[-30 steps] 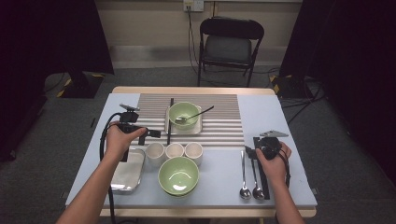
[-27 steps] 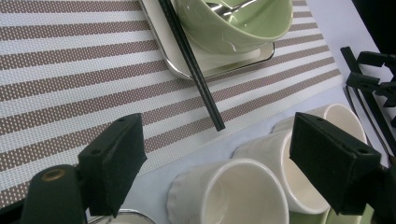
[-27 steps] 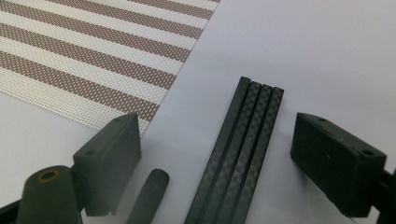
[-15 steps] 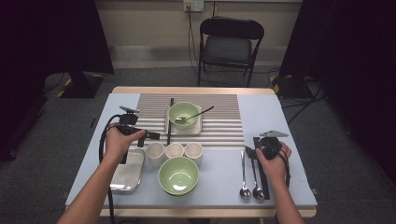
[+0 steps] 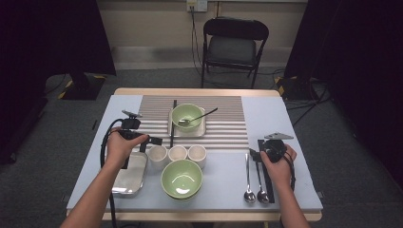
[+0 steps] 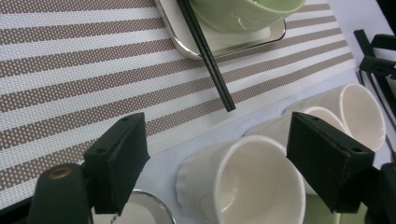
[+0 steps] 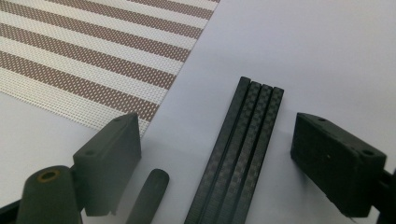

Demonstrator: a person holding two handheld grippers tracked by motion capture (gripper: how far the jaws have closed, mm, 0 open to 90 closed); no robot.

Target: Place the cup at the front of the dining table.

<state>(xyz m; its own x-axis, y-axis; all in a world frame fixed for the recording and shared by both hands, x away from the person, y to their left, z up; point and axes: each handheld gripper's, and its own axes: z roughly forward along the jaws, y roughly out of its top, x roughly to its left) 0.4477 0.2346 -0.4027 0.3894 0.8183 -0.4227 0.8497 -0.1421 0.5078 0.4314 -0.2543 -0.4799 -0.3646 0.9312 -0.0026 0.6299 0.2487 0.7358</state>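
My left gripper [image 5: 152,140] is open and hovers over the nearest of three white cups [image 5: 158,154] lined up on the blue table. In the left gripper view that cup [image 6: 243,182] lies between and just beyond the spread jaws, with my left gripper [image 6: 219,163] above its rim. My right gripper [image 5: 264,153] is open over a bundle of black chopsticks [image 5: 267,178] at the right. In the right gripper view the chopsticks [image 7: 243,154] run up between the jaws of my right gripper [image 7: 224,161], and a spoon handle [image 7: 149,196] lies beside the left jaw.
A green bowl [image 5: 182,178] sits in front of the cups, with a metal tray [image 5: 129,173] to its left. On the striped placemat [image 5: 223,128], another green bowl [image 5: 187,115] with a spoon stands on a small tray, chopsticks [image 5: 174,123] beside it. Two spoons [image 5: 248,178] lie near the right chopsticks.
My left gripper has edged slightly right and nearer, toward the first cup. The right gripper has stayed where it was.
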